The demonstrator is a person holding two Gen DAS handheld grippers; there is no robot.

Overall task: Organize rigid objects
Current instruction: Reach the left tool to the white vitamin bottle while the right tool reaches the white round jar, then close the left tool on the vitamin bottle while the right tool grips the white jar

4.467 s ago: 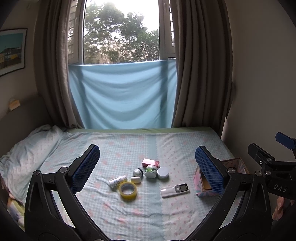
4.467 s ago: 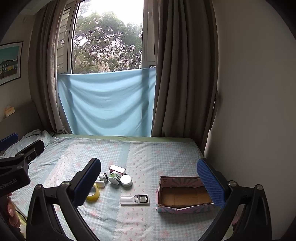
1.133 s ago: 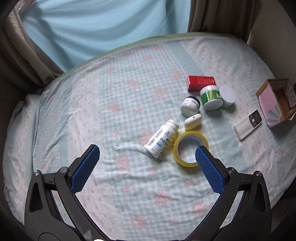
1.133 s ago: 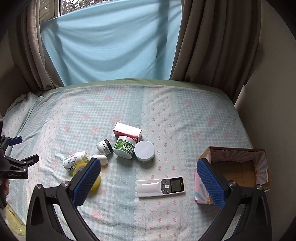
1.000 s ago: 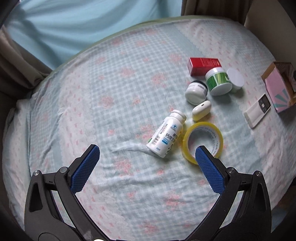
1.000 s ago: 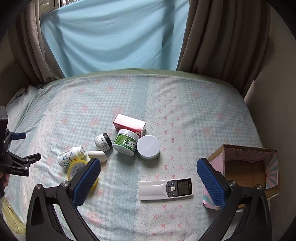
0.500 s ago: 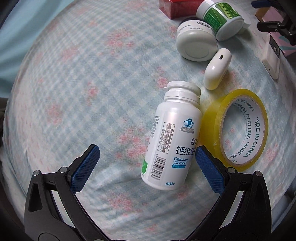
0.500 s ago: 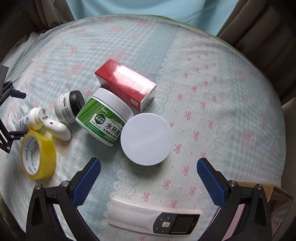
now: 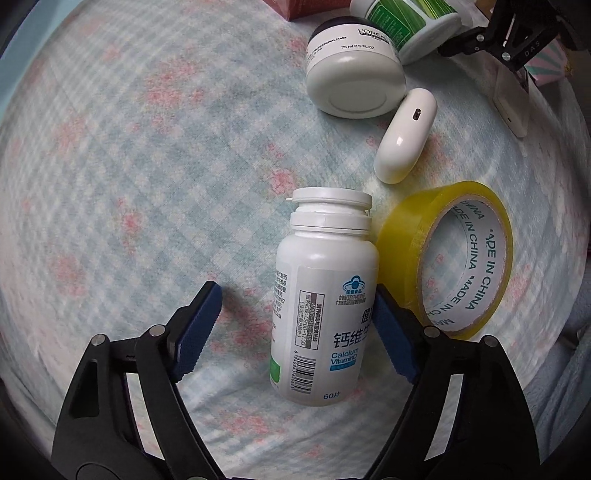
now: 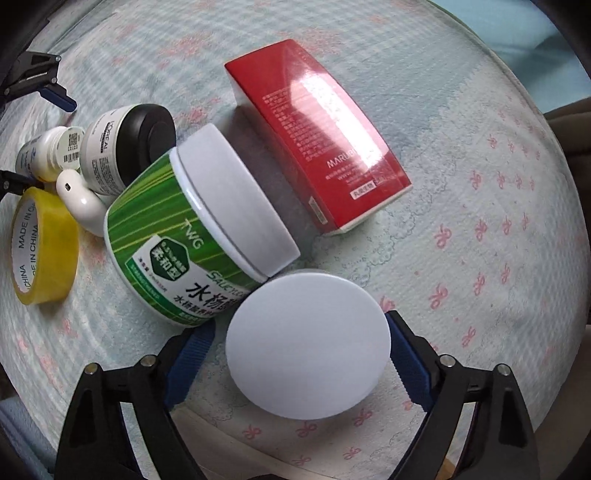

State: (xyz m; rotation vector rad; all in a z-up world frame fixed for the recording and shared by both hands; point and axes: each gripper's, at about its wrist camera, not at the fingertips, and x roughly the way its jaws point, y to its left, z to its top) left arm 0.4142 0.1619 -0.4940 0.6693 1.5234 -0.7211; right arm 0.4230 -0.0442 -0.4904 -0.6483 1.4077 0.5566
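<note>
A white calcium vitamin bottle point(image 9: 321, 310) lies on the bed sheet. My left gripper point(image 9: 295, 321) straddles it: the right pad touches its side, the left pad stands clear. A yellow tape roll point(image 9: 454, 258) lies against the bottle's right. In the right wrist view my right gripper point(image 10: 299, 350) straddles a white round jar point(image 10: 308, 345), its pads close to the sides. A green jar point(image 10: 192, 236) lies tilted beside it, and a red box point(image 10: 317, 147) lies behind.
A white L'Oreal jar point(image 9: 352, 70) and a white earbud case point(image 9: 404, 134) lie beyond the bottle. A white remote point(image 9: 511, 107) and a pink box corner point(image 9: 546, 62) sit at the far right, under the other gripper point(image 9: 506, 33).
Both grippers have come down close to the bed and narrowed. The left now flanks the vitamin bottle and the right flanks the white round jar.
</note>
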